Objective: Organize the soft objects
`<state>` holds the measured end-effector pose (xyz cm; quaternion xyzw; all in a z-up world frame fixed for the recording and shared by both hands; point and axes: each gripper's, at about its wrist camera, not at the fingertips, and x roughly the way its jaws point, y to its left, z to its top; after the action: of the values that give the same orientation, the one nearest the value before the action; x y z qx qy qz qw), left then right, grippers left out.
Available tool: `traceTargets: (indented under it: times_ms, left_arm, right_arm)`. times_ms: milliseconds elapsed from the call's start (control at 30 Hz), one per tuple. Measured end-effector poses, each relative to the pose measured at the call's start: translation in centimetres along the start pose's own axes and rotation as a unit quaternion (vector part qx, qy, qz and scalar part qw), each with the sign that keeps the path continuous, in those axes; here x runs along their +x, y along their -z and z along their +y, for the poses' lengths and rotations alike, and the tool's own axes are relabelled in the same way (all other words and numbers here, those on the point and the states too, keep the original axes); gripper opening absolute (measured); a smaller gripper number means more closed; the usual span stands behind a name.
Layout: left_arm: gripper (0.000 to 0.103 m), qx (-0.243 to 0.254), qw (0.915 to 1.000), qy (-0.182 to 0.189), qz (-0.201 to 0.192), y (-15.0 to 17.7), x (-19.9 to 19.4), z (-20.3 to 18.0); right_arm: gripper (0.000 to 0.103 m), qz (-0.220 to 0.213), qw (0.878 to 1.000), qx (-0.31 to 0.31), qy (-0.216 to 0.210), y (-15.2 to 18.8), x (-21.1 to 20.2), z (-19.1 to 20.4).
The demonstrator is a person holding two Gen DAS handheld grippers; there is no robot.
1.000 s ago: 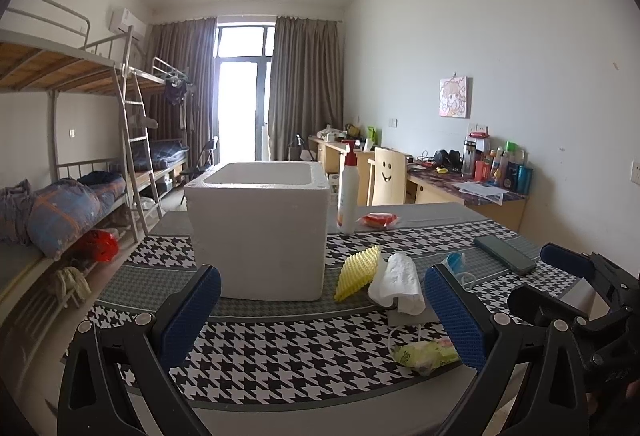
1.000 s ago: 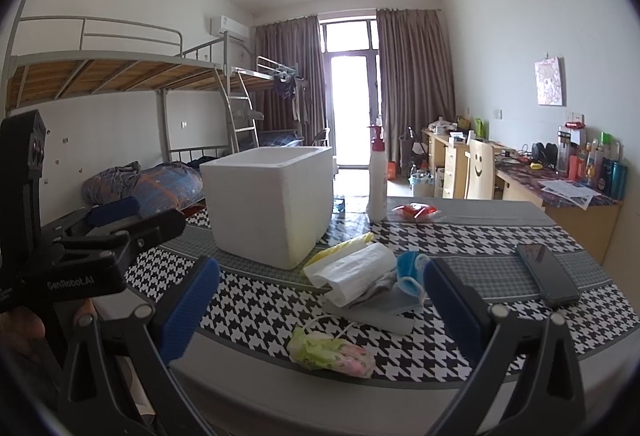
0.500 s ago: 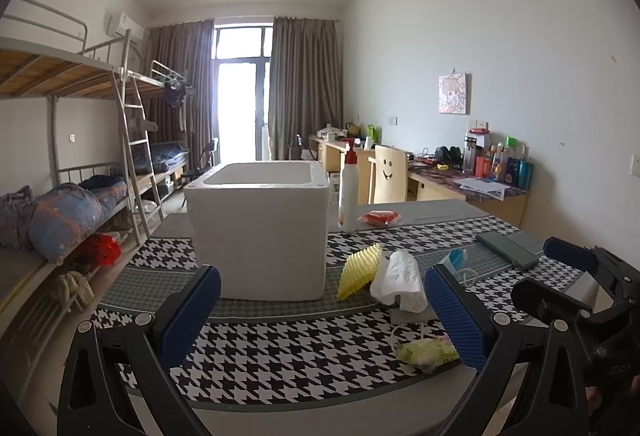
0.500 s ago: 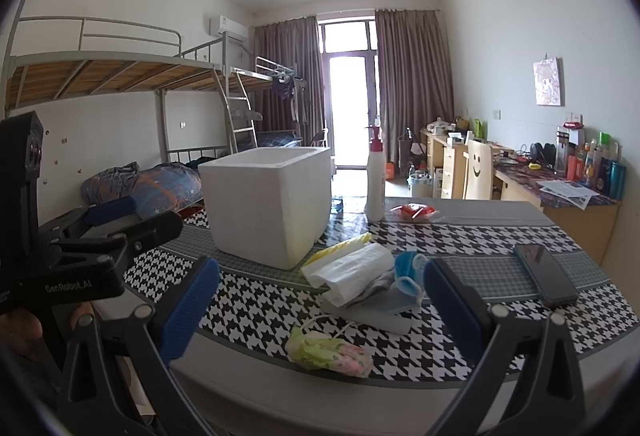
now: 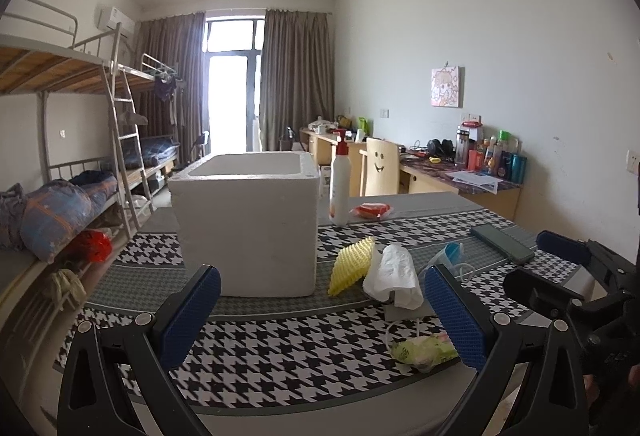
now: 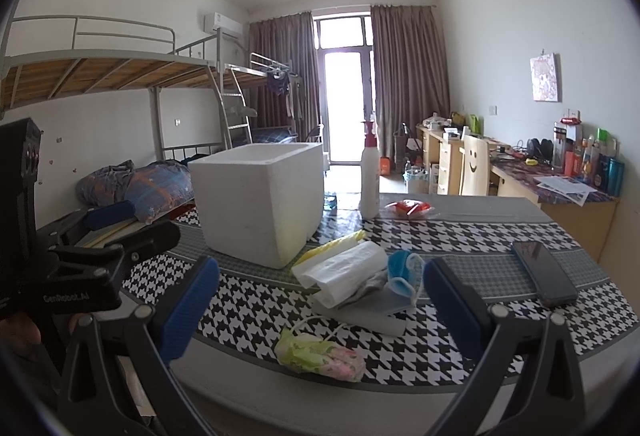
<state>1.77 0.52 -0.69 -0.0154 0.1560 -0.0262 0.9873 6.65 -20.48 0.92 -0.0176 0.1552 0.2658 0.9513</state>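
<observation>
The only readable text is "GenRobot.AI", in pale letters on the black plastic body of the left gripper (image 6: 108,213) as seen from the right wrist; bottle labels stay too small

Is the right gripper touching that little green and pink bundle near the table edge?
Apart. In the right wrist view, the right gripper is open and held back from the table, with tablecloth visible between its pads and the green and pink bundle.

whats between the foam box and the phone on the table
In the right wrist view, a heap of soft things: a yellow foam net, a white plastic bag and a blue face mask lie between the foam box and the phone.
</observation>
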Motion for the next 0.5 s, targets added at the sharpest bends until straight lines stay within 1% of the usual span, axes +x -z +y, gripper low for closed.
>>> traceTargets:
  times_ms: [100,233,500]
  left_arm:
    - [0.102,0.005,1.0,-0.002,0.002,0.1,0.4,0.0]
    - [0.102,0.009,0.9998,0.003,0.015,-0.1,1.4,-0.1]
    - [0.102,0.005,0.9991,0.024,0.035,-0.3,3.3,0.0]
  right_arm:
    - [0.103,0.006,1.0,0.001,0.004,0.0,0.5,-0.3]
    - [0.103,0.012,1.0,0.003,0.009,0.1,1.0,-0.6]
    - [0.103,0.028,0.999,0.009,0.019,0.1,2.2,-1.3]
